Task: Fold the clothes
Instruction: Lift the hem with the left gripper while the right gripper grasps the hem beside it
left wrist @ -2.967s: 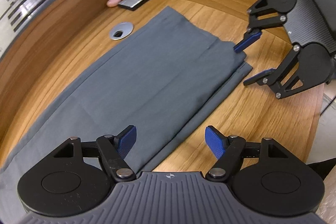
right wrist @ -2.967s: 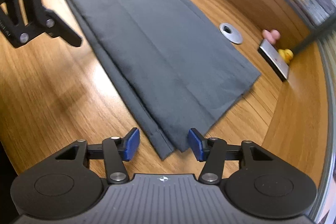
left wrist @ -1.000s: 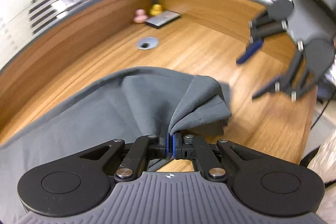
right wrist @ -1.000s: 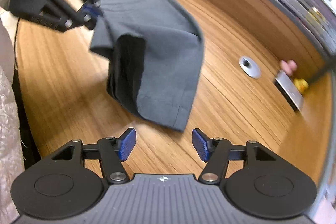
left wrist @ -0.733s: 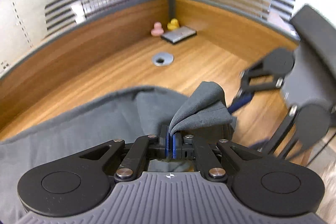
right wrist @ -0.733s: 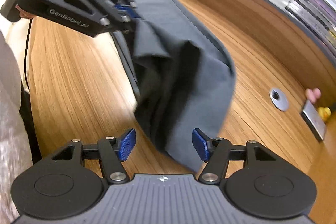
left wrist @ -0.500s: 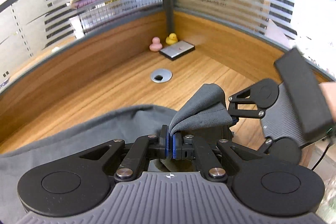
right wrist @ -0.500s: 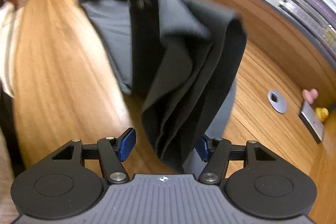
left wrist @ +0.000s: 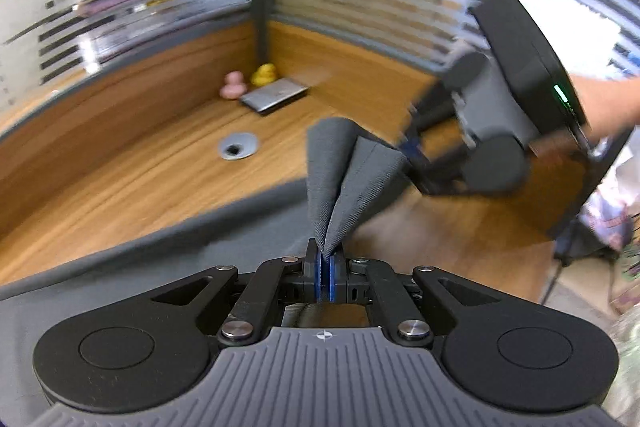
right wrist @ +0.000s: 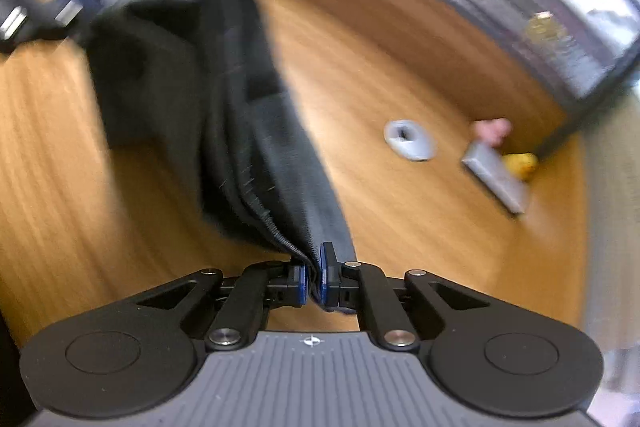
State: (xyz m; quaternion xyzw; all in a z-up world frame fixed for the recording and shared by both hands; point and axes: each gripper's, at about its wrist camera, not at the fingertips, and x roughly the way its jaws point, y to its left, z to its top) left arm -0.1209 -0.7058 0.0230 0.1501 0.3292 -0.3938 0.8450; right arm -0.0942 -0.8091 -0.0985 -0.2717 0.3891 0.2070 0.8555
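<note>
Where pinched, soft creased grey cloth [left wrist: 352,171]

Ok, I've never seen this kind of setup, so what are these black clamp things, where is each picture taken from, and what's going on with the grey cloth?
There is no robot here. A person holds a hand-operated two-finger clamp in each hand, and each clamp carries a wide-angle camera looking forward along its fingers. So each picture shows its own clamp at the bottom edge.

In the left view, the left gripper is shut on a corner of the grey garment. In the right view, the right gripper has just closed on another edge of it, so both now hold it.

Beneath is a wooden desk. On it sit a round cable port, a silver flat device, and a pink duck and yellow duck.
</note>
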